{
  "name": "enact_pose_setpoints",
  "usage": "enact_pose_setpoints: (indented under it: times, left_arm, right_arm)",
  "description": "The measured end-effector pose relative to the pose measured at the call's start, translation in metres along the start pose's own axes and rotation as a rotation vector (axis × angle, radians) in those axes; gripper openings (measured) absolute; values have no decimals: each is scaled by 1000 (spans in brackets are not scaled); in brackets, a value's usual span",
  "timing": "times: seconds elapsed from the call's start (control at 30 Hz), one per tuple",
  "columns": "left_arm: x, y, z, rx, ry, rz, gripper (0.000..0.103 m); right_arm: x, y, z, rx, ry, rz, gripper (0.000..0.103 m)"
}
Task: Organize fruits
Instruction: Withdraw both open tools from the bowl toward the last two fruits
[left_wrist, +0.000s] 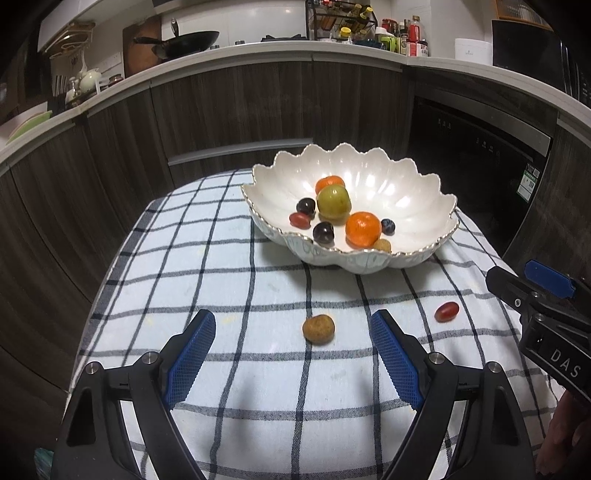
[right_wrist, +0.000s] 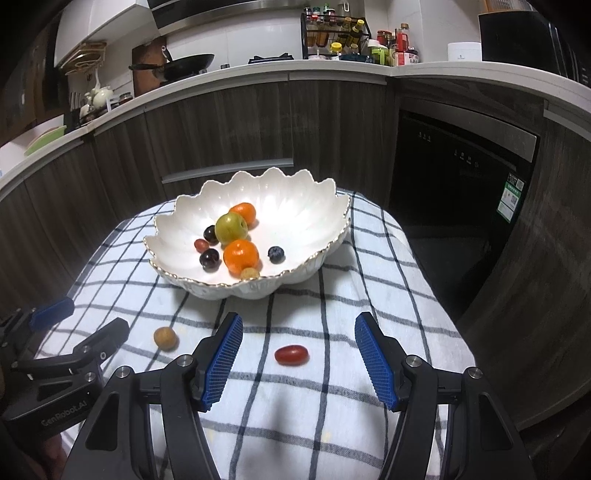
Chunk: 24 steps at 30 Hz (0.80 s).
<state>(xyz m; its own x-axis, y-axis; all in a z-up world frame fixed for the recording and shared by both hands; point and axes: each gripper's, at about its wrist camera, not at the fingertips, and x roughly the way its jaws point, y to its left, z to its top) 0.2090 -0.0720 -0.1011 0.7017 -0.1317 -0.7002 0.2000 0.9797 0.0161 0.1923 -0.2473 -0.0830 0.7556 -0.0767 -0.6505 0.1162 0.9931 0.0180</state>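
A white scalloped bowl (left_wrist: 417, 192) (right_wrist: 306, 206) on the checked cloth holds two oranges, a green fruit, dark plums, a blueberry, a red grape tomato and a small tan fruit. A tan round fruit (left_wrist: 318, 329) (right_wrist: 165, 338) lies on the cloth between the fingers of my open left gripper (left_wrist: 293, 332). A red grape tomato (left_wrist: 446, 311) (right_wrist: 291, 355) lies on the cloth between the fingers of my open right gripper (right_wrist: 299, 334). Both grippers are empty and hover low over the cloth. Each gripper shows at the edge of the other's view.
The checked cloth (left_wrist: 229, 280) covers a small table with rounded edges. Dark wood cabinets (left_wrist: 240, 110) and a black appliance (left_wrist: 476, 155) stand behind it. The counter above carries a wok (left_wrist: 188, 40), bottles and jars.
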Motion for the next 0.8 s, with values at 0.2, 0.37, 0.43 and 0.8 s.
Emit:
enact_pose_setpoints:
  times: [0.2, 0.37, 0.43, 0.8]
  left_arm:
    - [3, 0, -6, -2, -4, -5, 86]
    - [6, 2, -10, -15, -2, -11, 86]
    - [7, 3, -11, -23, -3, -19, 86]
    - [23, -1, -18, -26, 19, -33, 86]
  right_arm:
    - [2, -2, -8, 7, 1, -16, 64]
    - [5, -2, -13, 16, 8, -17, 64]
    - [7, -1, -14, 10, 13, -18, 64]
    - [15, 2, -22, -14, 32, -19, 64]
